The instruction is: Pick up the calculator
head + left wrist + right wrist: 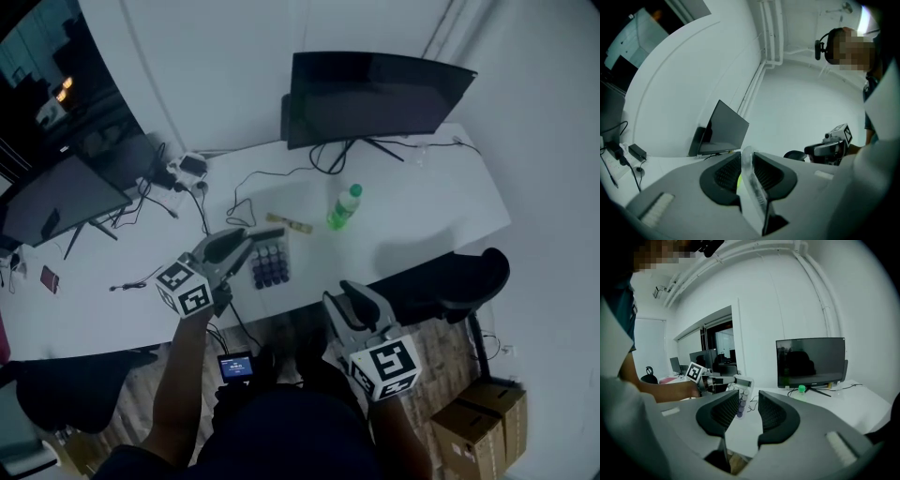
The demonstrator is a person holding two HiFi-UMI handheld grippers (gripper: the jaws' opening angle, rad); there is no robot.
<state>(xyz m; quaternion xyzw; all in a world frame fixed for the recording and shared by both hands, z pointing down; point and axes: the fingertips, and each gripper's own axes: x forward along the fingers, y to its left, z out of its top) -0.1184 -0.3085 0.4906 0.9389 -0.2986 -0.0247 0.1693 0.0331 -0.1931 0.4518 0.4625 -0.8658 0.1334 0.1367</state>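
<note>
Head view pretty much says the pickup is done: the left tongs (246,246) are pinching the calculator (269,262) by one end, with the rest sticking out past the tips over the near part of the desk (422,197). Left gripper view backs that up, since you see the calculator edge-on, squeezed between the two pads with no gap. From the right gripper view it hangs in the air beside the left tongs with nothing under it, so I'd call it clear of the desk, not just grabbed.

The right tongs (747,404) are spread apart with nothing between them, hovering off the near edge of the desk and not involved. The green bottle (344,208) and the monitor (375,94) sit further back, well away from the action.

What's left, as far as I can judge: basically nothing except keeping that grip steady. It's an end-on pinch on a flat thing, so it could pivot or slip.
</note>
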